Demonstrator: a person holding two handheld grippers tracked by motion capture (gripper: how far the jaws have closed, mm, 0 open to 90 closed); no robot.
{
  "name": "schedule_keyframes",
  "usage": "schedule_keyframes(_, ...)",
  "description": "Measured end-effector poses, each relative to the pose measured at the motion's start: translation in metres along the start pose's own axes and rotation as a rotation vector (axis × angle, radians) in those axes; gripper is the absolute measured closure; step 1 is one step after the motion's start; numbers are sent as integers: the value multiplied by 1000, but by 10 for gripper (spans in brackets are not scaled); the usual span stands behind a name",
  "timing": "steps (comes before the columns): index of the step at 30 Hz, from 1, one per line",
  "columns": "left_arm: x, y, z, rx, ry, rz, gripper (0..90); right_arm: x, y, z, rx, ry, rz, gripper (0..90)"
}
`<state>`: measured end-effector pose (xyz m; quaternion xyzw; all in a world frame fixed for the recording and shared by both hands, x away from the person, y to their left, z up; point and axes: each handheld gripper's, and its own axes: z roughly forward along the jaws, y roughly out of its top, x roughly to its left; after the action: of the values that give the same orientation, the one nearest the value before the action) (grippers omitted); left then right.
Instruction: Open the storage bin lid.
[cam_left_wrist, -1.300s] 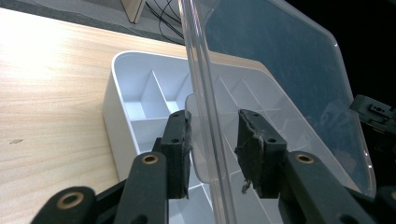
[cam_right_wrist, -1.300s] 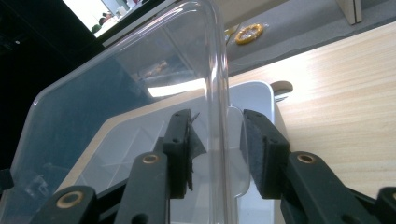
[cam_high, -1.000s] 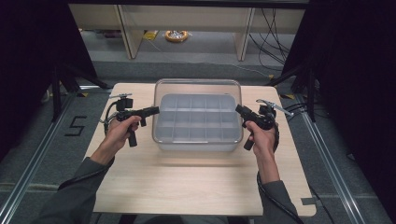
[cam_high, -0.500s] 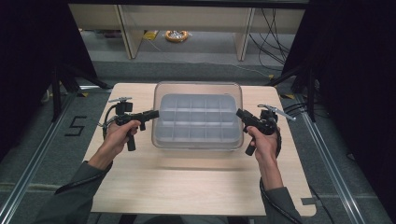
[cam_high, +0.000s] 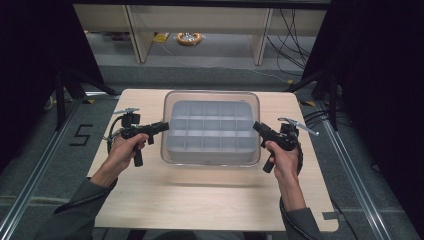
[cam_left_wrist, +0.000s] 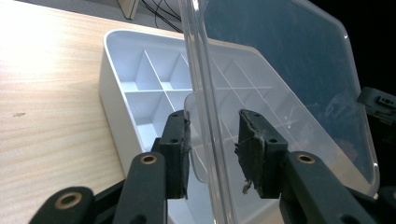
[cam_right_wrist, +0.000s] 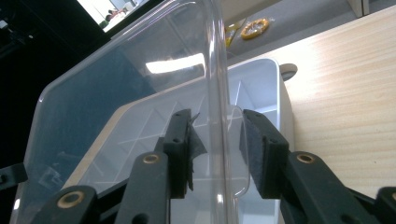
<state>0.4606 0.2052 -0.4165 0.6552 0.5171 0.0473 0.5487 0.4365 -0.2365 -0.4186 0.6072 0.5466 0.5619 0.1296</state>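
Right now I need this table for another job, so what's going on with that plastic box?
A person holds a claw in each hand and is handling the clear lid of a white divided box on the wooden table. The left claw grips the lid's edge on one side, the right claw on the other. The lid sits raised above the box, whose compartments look empty.

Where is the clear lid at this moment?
In the high view the clear lid hangs over the compartment box at mid-table, held by its side edges between the left gripper and the right gripper.
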Motion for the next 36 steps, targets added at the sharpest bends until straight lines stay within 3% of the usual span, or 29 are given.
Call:
schedule_keyframes(1,-1,-1,-1,0,1,6,634,-1,0,-2,-3,-12,-28,650)
schedule_keyframes(7,-5,-7,-3,15,-6,11,635,-1,-6,-13,-2,8,1,659)
schedule_keyframes(9,-7,-10,-3,24,-5,26,632,-3,-7,-15,-4,-14,-28,654)
schedule_keyframes(14,-8,-15,-4,49,1,33,629,-5,-12,-19,3,-11,-12,655)
schedule_keyframes(15,-7,-16,-4,57,-4,31,629,-5,-13,-20,5,-19,-32,657)
schedule_keyframes(17,-8,-17,-6,66,3,34,629,-3,-15,-21,7,3,-8,657)
schedule_keyframes(20,-11,-18,-12,51,-5,43,631,1,-17,-26,11,-6,4,656)
schedule_keyframes(21,-11,-19,-14,50,-8,49,631,-1,-17,-27,5,-8,-32,655)
schedule_keyframes(22,-12,-21,-15,47,-14,44,631,2,-19,-29,12,-2,9,655)
schedule_keyframes(23,-12,-22,-16,48,-14,47,631,0,-20,-29,8,3,-21,653)
schedule_keyframes(25,-14,-26,-18,52,-19,47,630,0,-23,-32,15,-13,-34,651)
schedule_keyframes(26,-14,-28,-19,54,-20,51,631,0,-25,-32,19,0,-12,650)
schedule_keyframes(29,-17,-32,-22,59,-33,57,631,-2,-30,-36,26,1,-4,647)
schedule_keyframes(31,-17,-35,-24,63,-37,60,630,0,-33,-39,33,-15,21,646)
schedule_keyframes(32,-18,-37,-25,64,-41,59,630,-4,-34,-40,28,-16,-27,646)
schedule_keyframes(33,-18,-39,-26,64,-37,59,629,-1,-36,-42,36,-16,12,645)
schedule_keyframes(36,-18,-45,-28,77,-44,63,629,-3,-40,-45,33,5,-15,645)
